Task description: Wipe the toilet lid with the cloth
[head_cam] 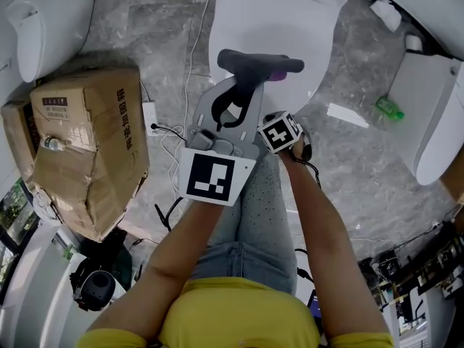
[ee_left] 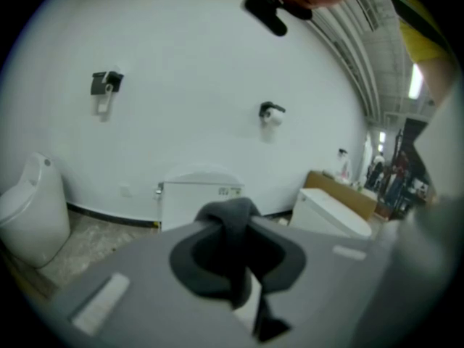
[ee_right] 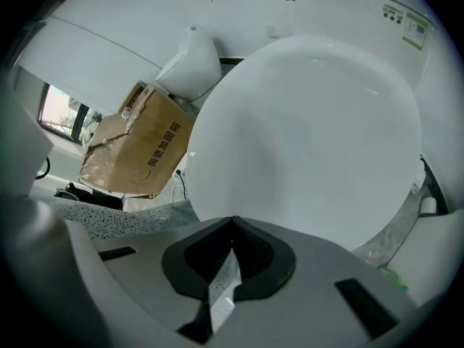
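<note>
The white toilet lid lies shut in front of me and fills most of the right gripper view. A dark grey cloth with a purple patch hangs above the lid's near edge, and my left gripper is shut on it. In the left gripper view the cloth bulges over the closed tips of the left gripper. My right gripper is shut and empty and points steeply down at the lid. Its marker cube shows beside the left gripper, with the fingertips hidden below it.
A crumpled cardboard box stands on the floor at the left, with a power strip and cables beside it. A white urinal is at the far left and another toilet at the right. A green bottle lies on the floor.
</note>
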A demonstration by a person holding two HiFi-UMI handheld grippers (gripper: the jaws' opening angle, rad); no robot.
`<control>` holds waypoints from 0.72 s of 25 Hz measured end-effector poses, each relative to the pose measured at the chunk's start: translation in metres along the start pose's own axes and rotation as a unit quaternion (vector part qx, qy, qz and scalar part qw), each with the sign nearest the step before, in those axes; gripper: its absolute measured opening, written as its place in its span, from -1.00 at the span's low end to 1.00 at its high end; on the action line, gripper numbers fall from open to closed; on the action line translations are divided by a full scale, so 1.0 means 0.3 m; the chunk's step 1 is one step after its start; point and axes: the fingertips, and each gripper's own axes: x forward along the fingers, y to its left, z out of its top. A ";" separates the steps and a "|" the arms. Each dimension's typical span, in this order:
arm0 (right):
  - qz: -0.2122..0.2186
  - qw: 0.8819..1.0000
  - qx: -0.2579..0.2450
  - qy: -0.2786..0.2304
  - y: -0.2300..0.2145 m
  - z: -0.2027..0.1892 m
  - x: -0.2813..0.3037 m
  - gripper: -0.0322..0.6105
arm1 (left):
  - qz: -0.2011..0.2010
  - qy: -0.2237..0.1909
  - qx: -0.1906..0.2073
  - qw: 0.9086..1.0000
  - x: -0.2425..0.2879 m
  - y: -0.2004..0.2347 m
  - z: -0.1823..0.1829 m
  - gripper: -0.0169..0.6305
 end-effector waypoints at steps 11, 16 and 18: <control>0.006 0.999 0.049 -0.001 -0.027 -0.009 0.058 -0.85 | -0.004 0.016 -0.001 1.000 0.032 0.014 -0.063 -0.89; 0.012 0.998 0.059 -0.011 -0.016 -0.011 0.045 -0.85 | -0.006 0.020 -0.004 1.000 0.049 0.028 -0.072 -0.89; 0.008 0.997 0.075 -0.025 -0.021 -0.005 0.027 -0.85 | -0.008 0.019 -0.007 1.000 0.058 0.029 -0.070 -0.89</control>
